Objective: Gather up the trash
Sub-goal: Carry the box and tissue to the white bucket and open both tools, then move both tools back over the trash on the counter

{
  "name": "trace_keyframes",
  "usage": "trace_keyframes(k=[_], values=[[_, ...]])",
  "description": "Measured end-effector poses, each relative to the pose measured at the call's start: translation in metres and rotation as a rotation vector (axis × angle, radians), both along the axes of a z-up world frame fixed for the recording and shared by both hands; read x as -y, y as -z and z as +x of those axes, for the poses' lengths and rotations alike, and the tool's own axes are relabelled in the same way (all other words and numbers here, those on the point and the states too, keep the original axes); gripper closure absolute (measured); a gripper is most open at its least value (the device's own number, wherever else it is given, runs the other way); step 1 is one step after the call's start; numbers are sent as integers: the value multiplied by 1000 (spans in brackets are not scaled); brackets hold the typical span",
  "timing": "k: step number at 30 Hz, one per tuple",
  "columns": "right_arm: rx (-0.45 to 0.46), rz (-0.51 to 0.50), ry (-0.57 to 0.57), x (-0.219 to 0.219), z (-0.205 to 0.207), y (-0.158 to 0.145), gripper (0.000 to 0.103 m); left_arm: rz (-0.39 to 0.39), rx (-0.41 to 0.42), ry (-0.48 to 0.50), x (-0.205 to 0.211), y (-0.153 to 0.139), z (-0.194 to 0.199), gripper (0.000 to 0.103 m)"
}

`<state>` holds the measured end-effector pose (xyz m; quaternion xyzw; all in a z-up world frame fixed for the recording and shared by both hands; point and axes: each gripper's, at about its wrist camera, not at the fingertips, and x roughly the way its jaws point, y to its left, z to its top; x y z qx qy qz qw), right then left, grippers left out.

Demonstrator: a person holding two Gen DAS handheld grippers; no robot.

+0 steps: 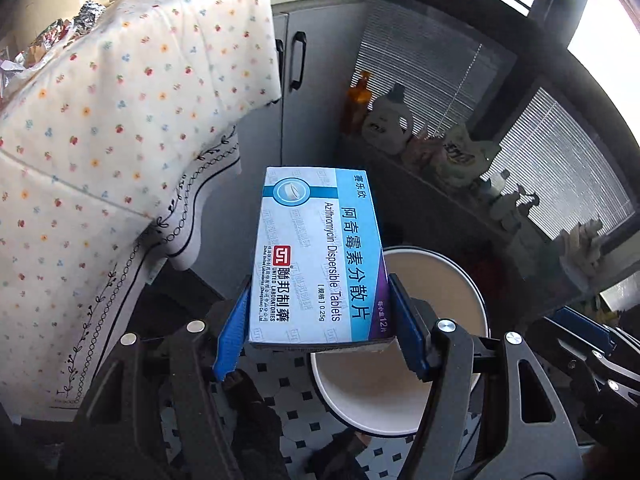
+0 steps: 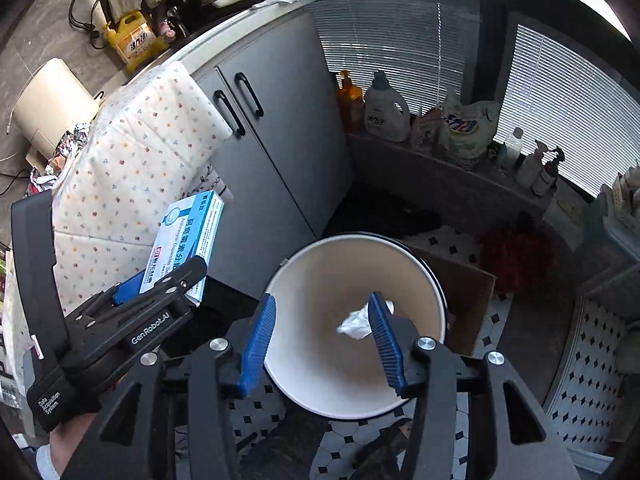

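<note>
Tiled kitchen corner, white bin [image 2: 434,292] on floor. Left gripper [image 1: 320,320] clamps medicine box [image 1: 316,256] by long edges beside bin; light, crushable carton. Right gripper [image 2: 322,344] spread wide, empty, over crumpled tissue [image 2: 354,324] in bin.

The left gripper [image 1: 320,320] squeezes a blue and white cardboard medicine box [image 1: 316,256]. The right gripper [image 2: 322,340] is spread wide, holding nothing.

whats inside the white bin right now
In the round white bin lies one crumpled white tissue, seen between the open right claw. That claw's fingers hide part of the bottom. The left claw holds the blue medicine box outside it.
</note>
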<state>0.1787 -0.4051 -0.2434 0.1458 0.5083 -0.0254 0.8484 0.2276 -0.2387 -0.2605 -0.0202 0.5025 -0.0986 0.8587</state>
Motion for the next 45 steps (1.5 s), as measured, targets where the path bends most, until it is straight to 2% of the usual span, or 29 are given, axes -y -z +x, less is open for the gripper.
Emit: trace_keyframes(k=[7, 11, 15, 20, 28, 32, 36, 45], values=[[-40, -6, 76, 28, -27, 11, 56, -4, -46, 73, 27, 13, -12, 38], [-46, -11, 115, 42, -41, 11, 56, -46, -94, 138, 46, 20, -16, 37], [-50, -17, 141, 54, -52, 8, 55, -50, -95, 139, 55, 19, -20, 21], [-11, -13, 145, 61, -61, -6, 46, -40, -54, 107, 47, -1, -24, 20], [108, 9, 51, 43, -62, -52, 27, -10, 67, -53, 4, -67, -37, 13], [159, -13, -11, 25, -54, -77, 24, -16, 127, -130, -27, -93, -36, 10], [189, -9, -22, 3, -39, -100, 21, -22, 159, -161, -59, -113, -26, 10], [290, -29, -89, -74, 7, -147, 9, -12, 261, -274, -146, -156, 0, 6]])
